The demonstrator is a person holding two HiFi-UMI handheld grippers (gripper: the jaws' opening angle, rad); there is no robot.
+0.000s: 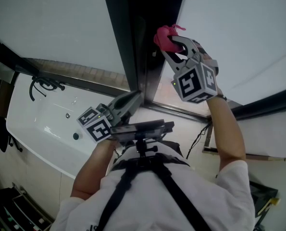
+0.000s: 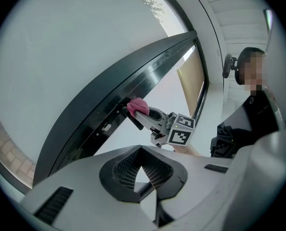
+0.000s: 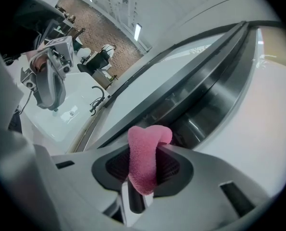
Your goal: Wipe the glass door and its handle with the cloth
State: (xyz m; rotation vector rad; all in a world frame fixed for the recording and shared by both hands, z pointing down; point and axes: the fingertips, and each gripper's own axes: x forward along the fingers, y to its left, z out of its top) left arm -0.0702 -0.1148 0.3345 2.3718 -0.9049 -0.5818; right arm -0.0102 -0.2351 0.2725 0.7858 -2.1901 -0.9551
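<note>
The pink cloth (image 3: 143, 162) is clamped in the right hand-held gripper (image 1: 173, 46) and pressed on the door handle (image 2: 134, 120) ahead; the left hand-held gripper (image 1: 134, 100) is closed, empty. Handle wiping seems underway; firm strokes are needed.

White short-sleeved shirt (image 1: 229, 191) crossed by black harness straps (image 1: 126, 177) under a black camera mount (image 1: 143, 128). The left tool (image 1: 137, 97) and right tool (image 1: 173, 43) are grey, each with a cube (image 1: 196, 82) of black-and-white square markers and black ribbed pads (image 2: 126, 167)

A white bathtub (image 1: 37, 134) sits at the left, with a black tap (image 1: 43, 84) at its rim. A brick-patterned wall (image 1: 80, 71) runs behind it.
</note>
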